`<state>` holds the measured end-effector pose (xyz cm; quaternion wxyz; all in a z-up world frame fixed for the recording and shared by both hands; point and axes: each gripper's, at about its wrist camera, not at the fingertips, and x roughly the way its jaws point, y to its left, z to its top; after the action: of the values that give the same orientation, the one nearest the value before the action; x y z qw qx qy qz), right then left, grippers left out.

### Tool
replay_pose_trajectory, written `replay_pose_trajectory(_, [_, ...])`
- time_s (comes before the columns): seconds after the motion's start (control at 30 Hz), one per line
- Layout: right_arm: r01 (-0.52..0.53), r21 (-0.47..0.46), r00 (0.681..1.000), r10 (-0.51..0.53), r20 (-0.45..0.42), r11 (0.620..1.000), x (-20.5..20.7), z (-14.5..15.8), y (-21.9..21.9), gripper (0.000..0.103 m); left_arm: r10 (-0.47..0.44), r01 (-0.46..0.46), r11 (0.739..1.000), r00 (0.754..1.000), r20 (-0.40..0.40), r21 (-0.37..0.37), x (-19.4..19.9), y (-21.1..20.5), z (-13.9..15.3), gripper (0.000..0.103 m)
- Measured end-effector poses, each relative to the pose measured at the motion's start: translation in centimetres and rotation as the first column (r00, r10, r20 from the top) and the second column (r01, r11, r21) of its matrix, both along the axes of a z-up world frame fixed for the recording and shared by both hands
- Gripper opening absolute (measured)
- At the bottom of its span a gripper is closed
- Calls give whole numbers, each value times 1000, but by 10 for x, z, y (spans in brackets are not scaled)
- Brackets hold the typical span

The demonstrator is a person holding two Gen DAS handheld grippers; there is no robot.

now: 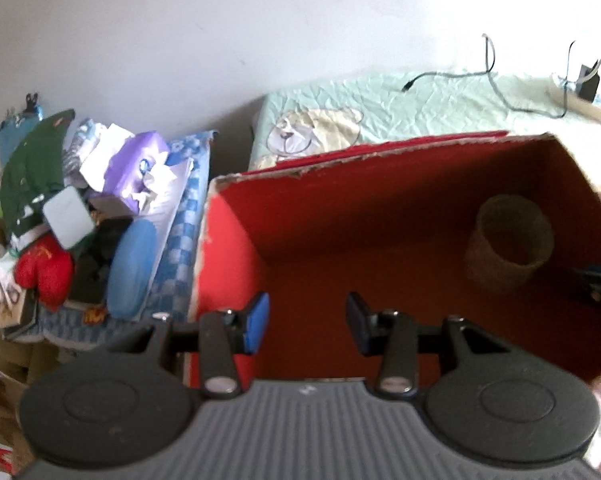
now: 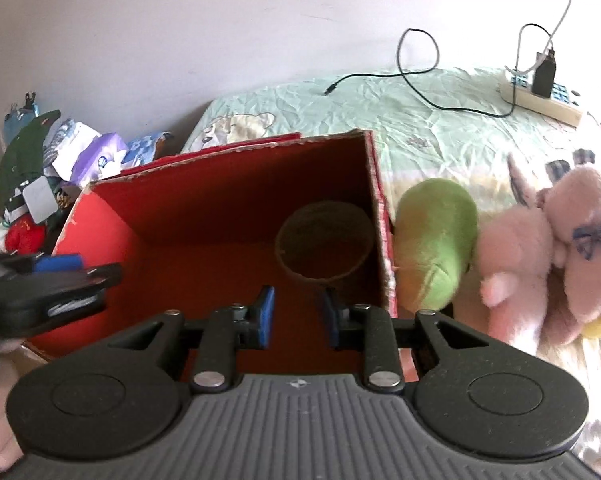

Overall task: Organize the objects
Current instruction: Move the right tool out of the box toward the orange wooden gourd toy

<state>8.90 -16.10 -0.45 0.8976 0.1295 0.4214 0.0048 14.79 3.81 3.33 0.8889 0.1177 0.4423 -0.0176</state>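
Both grippers, left (image 1: 307,326) and right (image 2: 297,315), hang spread and empty over the red cardboard box (image 2: 112,216). Inside stands a woven cup (image 2: 324,246). Outside, a green plush (image 2: 436,248) touches its wall.

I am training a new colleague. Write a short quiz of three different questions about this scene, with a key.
1. True or false: the round woven basket stands inside the open red cardboard box.
2. Multiple choice: which soft toy touches the box's outer right wall? A) the green plush toy B) the pink plush rabbit C) neither
3. Fill in: the left gripper and the right gripper both hold ____.

Key: 1 true. 2 A. 3 nothing; both are open above the box.
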Motion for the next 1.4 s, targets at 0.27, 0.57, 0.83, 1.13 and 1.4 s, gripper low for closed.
replay_pose_trajectory(0.27, [-38,-8,999,38,7,999,-12,8,-4,29,48,-47,996,999,13,-78,-52,4,24,47])
replay_pose_trajectory(0.57, [-107,-16,994,107,27,994,-34,18,-14,28,55,-54,991,998,10,-122,-98,-22,29,47])
replay_pose_trajectory(0.83, [-191,-30,979,193,71,981,-55,29,-23,30,48,-48,987,999,-3,-152,-122,-51,26,48])
replay_pose_trajectory(1.13, [-217,175,976,211,53,960,-72,15,-66,30,7,-16,984,999,-52,-177,-141,-66,7,49])
replay_pose_trajectory(1.4, [-198,367,960,255,-114,909,-69,-33,-76,29,-63,17,966,984,-169,-259,-144,-76,-22,49])
